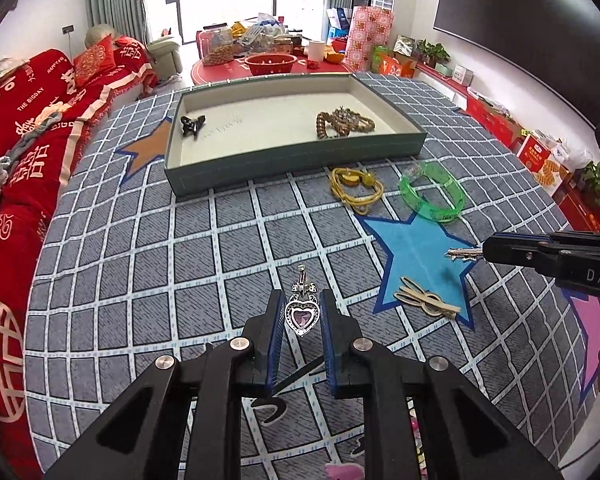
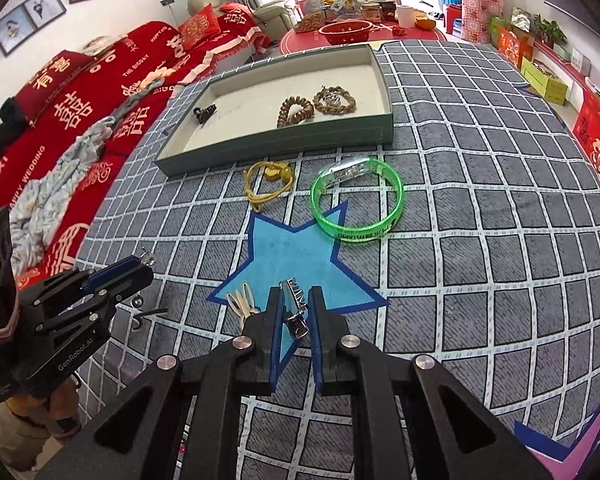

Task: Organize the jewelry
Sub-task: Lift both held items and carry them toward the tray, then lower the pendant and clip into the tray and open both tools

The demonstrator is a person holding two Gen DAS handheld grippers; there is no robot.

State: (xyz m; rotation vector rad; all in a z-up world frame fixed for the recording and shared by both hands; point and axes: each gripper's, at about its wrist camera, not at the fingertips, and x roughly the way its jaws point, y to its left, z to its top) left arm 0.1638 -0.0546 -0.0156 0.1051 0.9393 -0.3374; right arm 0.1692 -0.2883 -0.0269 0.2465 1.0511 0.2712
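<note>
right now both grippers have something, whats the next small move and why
Probably carry both pieces forward over the tray and release them there. The left gripper is shut on the heart pendant, the right gripper on a silver clip, and the tray already holds bead bracelets.

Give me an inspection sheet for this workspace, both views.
Surface: grid cloth with star prints.
Job's things: tray holds bead bracelets and a black clip; yellow cord, green bangle and beige clip lie on the cloth.
Clutter: nothing seen.
Grippers: left gripper shut on heart pendant; right gripper shut on silver clip.
Cables: nothing seen.
Surroundings: red sofa, crowded round table.
</note>
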